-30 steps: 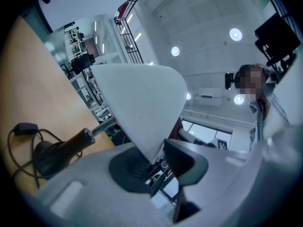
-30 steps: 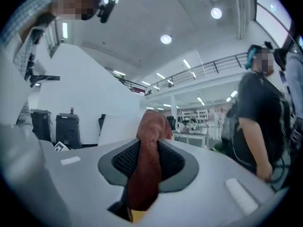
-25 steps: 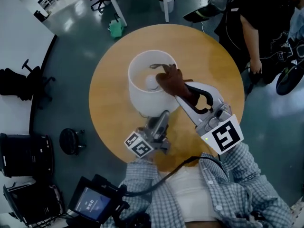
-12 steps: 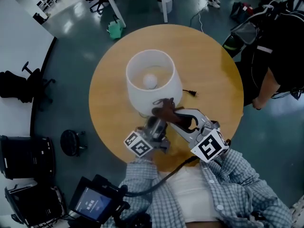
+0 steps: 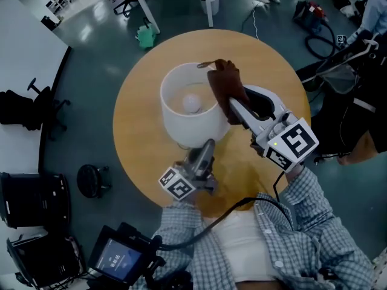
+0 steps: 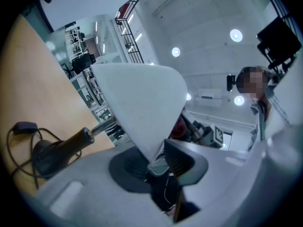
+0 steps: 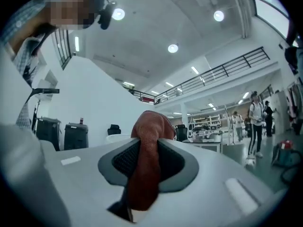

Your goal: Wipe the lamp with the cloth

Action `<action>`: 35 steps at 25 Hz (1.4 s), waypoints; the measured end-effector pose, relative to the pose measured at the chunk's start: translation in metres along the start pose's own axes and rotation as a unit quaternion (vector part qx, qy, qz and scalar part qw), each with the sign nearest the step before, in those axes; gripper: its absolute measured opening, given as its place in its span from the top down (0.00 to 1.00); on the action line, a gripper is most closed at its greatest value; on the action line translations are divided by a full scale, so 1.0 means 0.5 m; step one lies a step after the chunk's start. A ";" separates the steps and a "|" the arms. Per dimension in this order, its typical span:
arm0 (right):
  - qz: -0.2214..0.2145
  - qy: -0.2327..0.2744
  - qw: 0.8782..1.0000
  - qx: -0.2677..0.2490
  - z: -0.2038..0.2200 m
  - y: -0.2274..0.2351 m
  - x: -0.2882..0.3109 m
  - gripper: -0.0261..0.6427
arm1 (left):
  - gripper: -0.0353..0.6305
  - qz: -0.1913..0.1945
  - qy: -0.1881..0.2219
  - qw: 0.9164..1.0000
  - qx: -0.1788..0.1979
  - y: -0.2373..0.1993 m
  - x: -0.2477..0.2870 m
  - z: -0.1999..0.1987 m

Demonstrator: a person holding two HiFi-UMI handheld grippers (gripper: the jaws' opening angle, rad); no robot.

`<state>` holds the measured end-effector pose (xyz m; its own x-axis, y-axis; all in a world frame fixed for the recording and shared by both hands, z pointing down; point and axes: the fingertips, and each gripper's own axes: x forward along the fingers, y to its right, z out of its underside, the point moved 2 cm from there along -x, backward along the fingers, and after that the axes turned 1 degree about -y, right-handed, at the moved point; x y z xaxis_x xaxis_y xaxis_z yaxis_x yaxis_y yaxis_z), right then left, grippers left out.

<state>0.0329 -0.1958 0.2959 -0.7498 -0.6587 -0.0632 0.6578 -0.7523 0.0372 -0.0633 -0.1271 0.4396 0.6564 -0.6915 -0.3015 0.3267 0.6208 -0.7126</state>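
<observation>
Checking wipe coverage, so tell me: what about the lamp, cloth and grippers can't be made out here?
- Where the cloth meets the lampshade: right gripper view, the cloth itself blocks it.
- Fingers of the left gripper: head view, hidden under the lampshade's lower rim.
- Lampshade's far outer wall: head view, hidden behind the lampshade itself.

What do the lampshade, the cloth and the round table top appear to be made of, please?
The lampshade looks like matte white fabric or paper, thin-walled at its rim. The cloth is a soft, fuzzy rust-brown textile, perhaps microfibre, hanging in limp folds. The table top seems wood or wood-look laminate, smooth with a light sheen; I cannot tell which.
</observation>
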 end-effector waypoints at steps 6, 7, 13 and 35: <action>0.040 -0.066 0.987 0.137 0.134 0.104 0.023 0.81 | 0.81 0.004 -0.001 1.000 0.000 0.004 -0.002 -0.001; 0.038 -0.090 0.984 0.150 0.170 0.114 0.025 0.81 | 0.81 0.005 -0.001 1.000 0.000 0.003 -0.002 0.000; 0.002 -0.190 0.952 0.240 0.303 0.139 0.015 0.81 | 0.81 0.005 0.001 1.000 -0.003 0.003 -0.005 0.006; -0.264 -0.353 0.895 0.069 0.249 0.145 0.299 0.80 | 0.81 0.006 0.003 1.000 -0.002 0.000 0.002 -0.004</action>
<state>-0.0403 -0.3506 0.4133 -0.8446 -0.0196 0.5350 0.2204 -0.9234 0.3142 -0.0639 -0.1286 0.4381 0.6564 -0.6857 -0.3145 0.3155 0.6282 -0.7113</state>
